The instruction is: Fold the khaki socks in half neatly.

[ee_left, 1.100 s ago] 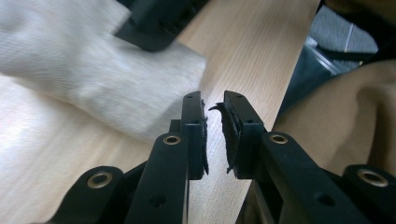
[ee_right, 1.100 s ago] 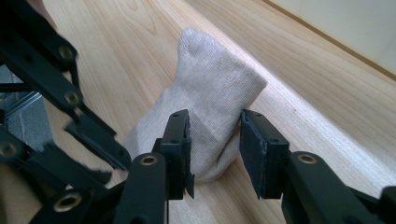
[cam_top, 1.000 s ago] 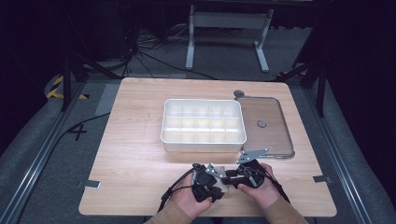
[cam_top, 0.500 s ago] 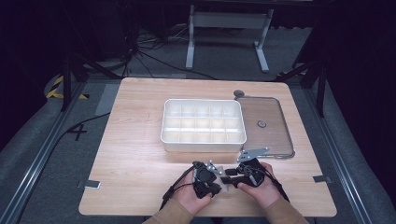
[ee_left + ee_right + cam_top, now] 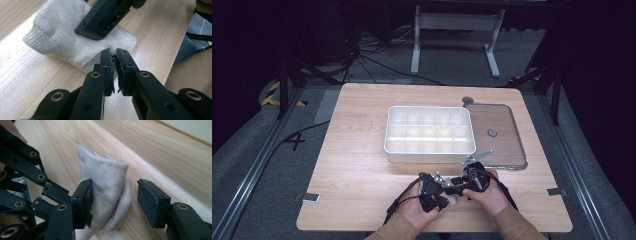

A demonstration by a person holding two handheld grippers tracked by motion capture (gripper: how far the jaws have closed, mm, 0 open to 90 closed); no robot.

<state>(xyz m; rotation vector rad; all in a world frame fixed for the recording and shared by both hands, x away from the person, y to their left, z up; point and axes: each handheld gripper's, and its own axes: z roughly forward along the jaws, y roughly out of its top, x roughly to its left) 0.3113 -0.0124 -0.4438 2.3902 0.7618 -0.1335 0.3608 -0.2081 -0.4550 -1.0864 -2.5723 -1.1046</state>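
Left gripper view: left gripper (image 5: pixel 114 53) fingers pinching small beige knit cloth (image 5: pixel 62 42) edge; right gripper (image 5: pixel 113 203) fingers spread astride cloth on bench (image 5: pixel 160 152). Close squarely mid-fold, avoid dragging.

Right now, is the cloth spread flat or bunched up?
Bunched up. The cloth lies in a folded, puffy heap between the open right gripper's fingers, and the left gripper pinches its edge.

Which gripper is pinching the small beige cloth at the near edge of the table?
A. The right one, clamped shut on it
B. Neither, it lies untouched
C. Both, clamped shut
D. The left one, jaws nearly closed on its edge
D: the left gripper has its jaws closed on the cloth edge, while the right gripper stands open around it.
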